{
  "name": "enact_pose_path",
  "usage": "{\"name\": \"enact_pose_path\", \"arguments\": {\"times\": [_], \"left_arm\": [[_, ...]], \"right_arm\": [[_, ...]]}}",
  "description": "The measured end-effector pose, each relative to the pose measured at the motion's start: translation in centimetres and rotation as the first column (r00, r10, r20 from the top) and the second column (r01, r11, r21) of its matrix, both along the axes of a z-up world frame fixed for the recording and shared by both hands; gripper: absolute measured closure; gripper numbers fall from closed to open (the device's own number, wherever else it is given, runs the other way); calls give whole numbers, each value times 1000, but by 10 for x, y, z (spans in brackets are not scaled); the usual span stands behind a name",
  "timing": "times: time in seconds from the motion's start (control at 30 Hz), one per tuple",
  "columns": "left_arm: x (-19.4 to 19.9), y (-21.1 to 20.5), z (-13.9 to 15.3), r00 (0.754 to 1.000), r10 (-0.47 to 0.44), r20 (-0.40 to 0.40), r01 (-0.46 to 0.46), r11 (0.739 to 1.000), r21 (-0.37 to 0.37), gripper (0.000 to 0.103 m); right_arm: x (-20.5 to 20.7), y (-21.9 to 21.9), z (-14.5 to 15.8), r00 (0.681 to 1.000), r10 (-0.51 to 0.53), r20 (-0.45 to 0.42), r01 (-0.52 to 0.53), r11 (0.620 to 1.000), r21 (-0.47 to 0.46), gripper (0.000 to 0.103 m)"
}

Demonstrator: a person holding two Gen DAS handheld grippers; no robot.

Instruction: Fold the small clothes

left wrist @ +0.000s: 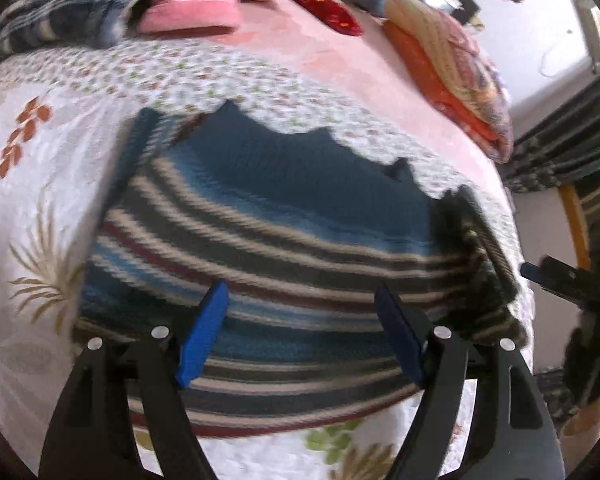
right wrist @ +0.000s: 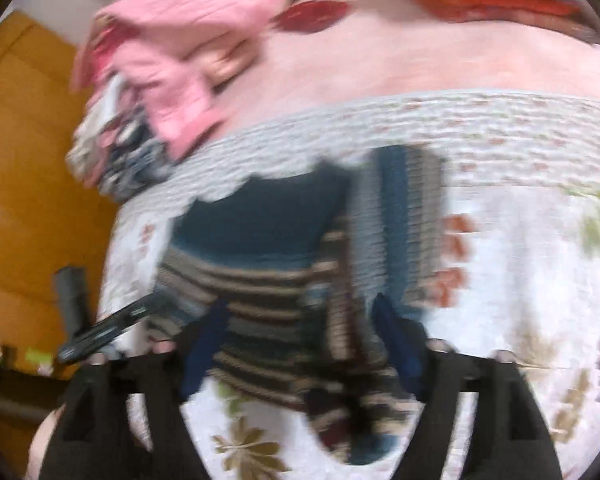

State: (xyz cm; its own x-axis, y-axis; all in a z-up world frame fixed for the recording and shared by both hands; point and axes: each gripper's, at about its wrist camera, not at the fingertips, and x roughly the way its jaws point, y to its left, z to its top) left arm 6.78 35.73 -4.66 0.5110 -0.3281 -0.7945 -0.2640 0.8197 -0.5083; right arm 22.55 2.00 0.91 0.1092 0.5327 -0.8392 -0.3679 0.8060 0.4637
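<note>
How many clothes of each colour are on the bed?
Striped blue sweater: 1
Pink garment: 1
Dark plaid garment: 1
Red patterned piece: 1
Orange folded cloth: 1
Total: 5

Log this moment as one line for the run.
left gripper: open | right gripper: open | striped sweater: flat on floral bedspread, unheld

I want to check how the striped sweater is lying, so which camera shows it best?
The left wrist view: the striped sweater fills it, fairly sharp, spread across the floral bedspread. The right wrist view is motion-blurred; there the sweater looks narrower, with one sleeve folded over its right side.
</note>
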Motion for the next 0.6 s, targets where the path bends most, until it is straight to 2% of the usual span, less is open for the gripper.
{"name": "enact_pose_path", "arguments": {"times": [0.1, 0.17, 0.33, 0.4, 0.5, 0.57, 0.6], "left_arm": [[4, -17, 7, 999, -38, 17, 38, 999, 4, 26], [5, -24, 8, 998, -56, 17, 56, 998, 6, 26], [1, -23, -1, 997, -73, -17, 74, 995, 60, 26], [0, -14, -7, 998, -58, -37, 60, 996, 64, 26], [-2, 0, -14, 998, -16, -56, 19, 999, 47, 26], [-3, 7, -17, 998, 7, -64, -4, 999, 45, 26], [-4, 11, -19, 997, 20, -70, -17, 999, 44, 26]], "right_arm": [[7, -15, -21, 999, -8, -39, 7, 999, -31, 16], [12, -18, -42, 998, -23, -51, 16, 992, -123, 10], [21, -40, -84, 993, -75, -86, 50, 962, -270, 10], [23, -55, -96, 988, -109, -112, 74, 957, -280, 10], [23, -74, -123, 967, -145, -212, 98, 971, -217, 10], [21, -78, -131, 963, -154, -220, 113, 975, -191, 12], [20, -77, -129, 969, -143, -201, 109, 979, -173, 22]]}}
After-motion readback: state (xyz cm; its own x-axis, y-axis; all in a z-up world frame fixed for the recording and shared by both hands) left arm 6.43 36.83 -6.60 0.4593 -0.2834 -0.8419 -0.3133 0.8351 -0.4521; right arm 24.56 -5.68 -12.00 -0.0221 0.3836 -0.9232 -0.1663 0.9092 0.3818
